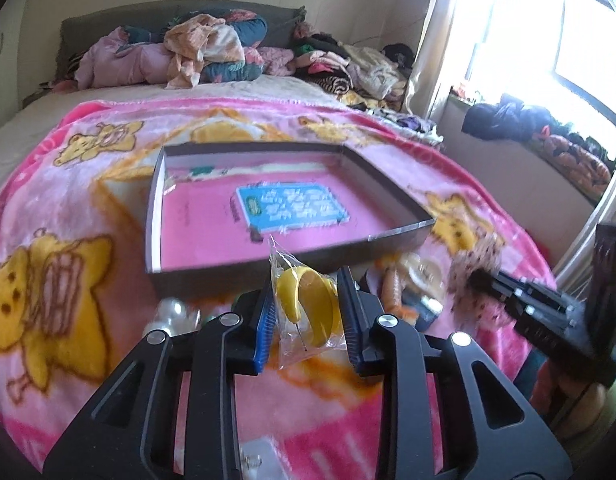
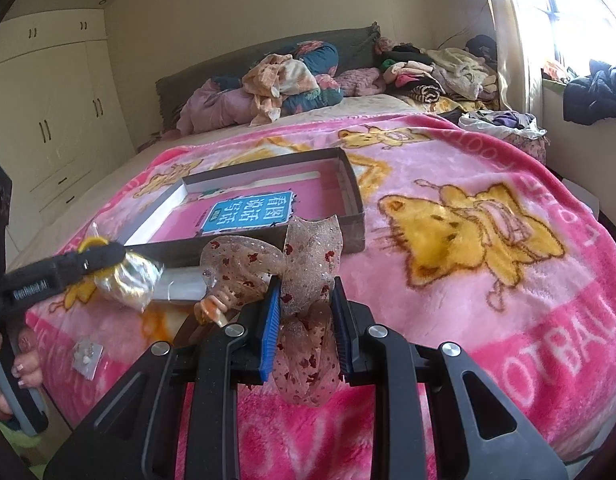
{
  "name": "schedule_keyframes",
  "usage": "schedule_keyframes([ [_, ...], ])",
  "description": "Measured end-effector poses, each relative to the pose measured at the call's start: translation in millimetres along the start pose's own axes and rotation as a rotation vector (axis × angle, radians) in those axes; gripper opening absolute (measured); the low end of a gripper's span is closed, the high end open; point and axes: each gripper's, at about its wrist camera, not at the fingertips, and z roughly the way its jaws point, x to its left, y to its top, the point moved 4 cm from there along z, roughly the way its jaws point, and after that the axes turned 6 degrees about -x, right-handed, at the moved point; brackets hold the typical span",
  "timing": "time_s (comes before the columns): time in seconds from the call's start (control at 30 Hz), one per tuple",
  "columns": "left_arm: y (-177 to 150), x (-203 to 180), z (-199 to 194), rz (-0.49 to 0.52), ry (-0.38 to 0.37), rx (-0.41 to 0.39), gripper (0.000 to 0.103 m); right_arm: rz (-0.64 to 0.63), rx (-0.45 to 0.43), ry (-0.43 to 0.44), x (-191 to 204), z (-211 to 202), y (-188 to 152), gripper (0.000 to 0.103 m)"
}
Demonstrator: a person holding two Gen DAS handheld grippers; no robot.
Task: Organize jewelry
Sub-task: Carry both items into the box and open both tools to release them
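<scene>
My left gripper (image 1: 308,312) is shut on a clear packet holding yellow hoop earrings (image 1: 308,308), held above the blanket just in front of the shallow dark box (image 1: 399,236) with a pink floor and a blue card. In the right wrist view the left gripper (image 2: 104,254) holds the packet (image 2: 126,280) at the box's (image 2: 353,224) near left corner. My right gripper (image 2: 306,312) is shut on a sheer glittery ribbon bow with red spots (image 2: 308,268). It shows in the left wrist view (image 1: 473,268) at the right.
A pink cartoon blanket (image 2: 467,300) covers the bed. Small jewelry items lie near the box front: orange pieces (image 1: 393,288), a pearly item (image 1: 170,312), a small packet (image 2: 86,354). Clothes are piled at the headboard (image 1: 212,52). A window ledge (image 1: 527,160) is at the right.
</scene>
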Motion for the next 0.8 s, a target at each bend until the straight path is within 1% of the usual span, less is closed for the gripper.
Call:
schedule_keyframes([
  [0.1,14,3,2,0.004,0.007,-0.028,0.021,-0.002,0.0,0.0,-1,3,3,0.023],
  [0.23,31,15,8,-0.003,0.036,-0.064,0.021,-0.007,-0.014,0.007,0,7,16,0.023],
  [0.33,37,25,13,-0.008,0.061,-0.074,0.021,-0.007,-0.016,0.017,1,15,26,0.023],
  [0.6,47,53,35,-0.031,0.123,-0.066,0.021,-0.026,-0.005,0.022,3,50,54,0.023],
  [0.8,49,63,54,-0.044,0.138,-0.039,0.021,-0.023,0.026,0.033,6,82,75,0.023],
])
